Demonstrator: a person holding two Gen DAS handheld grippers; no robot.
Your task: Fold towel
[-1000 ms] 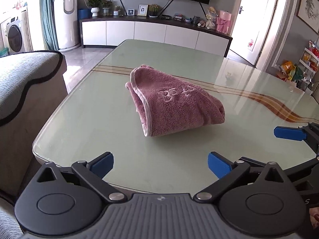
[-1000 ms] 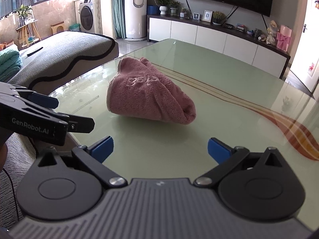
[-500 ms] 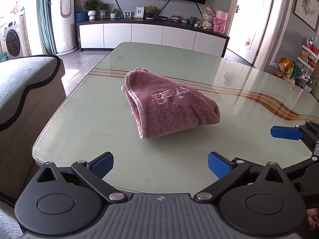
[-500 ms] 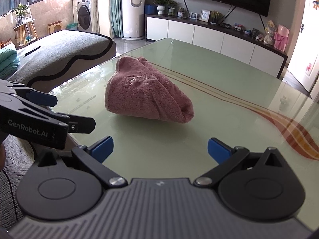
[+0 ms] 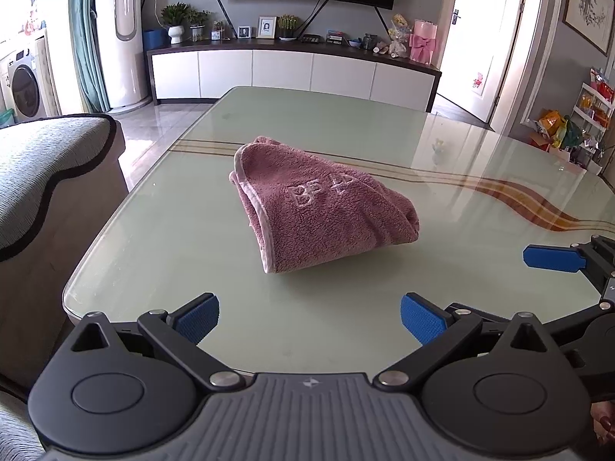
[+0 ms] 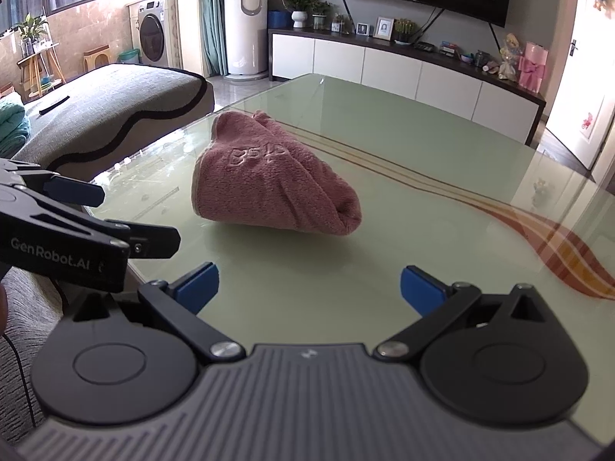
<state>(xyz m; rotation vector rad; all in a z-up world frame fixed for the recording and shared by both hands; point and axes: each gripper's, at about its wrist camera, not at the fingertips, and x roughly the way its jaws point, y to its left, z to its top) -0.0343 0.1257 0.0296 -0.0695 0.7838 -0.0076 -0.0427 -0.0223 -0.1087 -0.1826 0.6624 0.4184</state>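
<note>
A dusty-pink towel (image 5: 319, 207) with a pale hem and embossed letters lies in a loose bundle in the middle of the glass table (image 5: 173, 253). From the right wrist view the towel (image 6: 276, 192) sits ahead and a bit left. My left gripper (image 5: 309, 317) is open over the table's near edge, short of the towel, nothing between its blue pads. My right gripper (image 6: 309, 288) is also open and holds nothing. The right gripper's blue fingertip (image 5: 553, 258) shows at the far right of the left view, and the left gripper's body (image 6: 69, 230) shows at the left of the right view.
A grey sofa (image 5: 42, 176) stands close to the table's left edge. A white TV cabinet (image 5: 292, 73) with plants and frames runs along the far wall. A snack rack (image 5: 588, 115) stands at the right by a doorway. Orange stripes (image 5: 538, 207) cross the table top.
Both views have shifted slightly: the towel sits a little lower and more to the left in the left view. Both grippers stay open; the towel has not moved.
</note>
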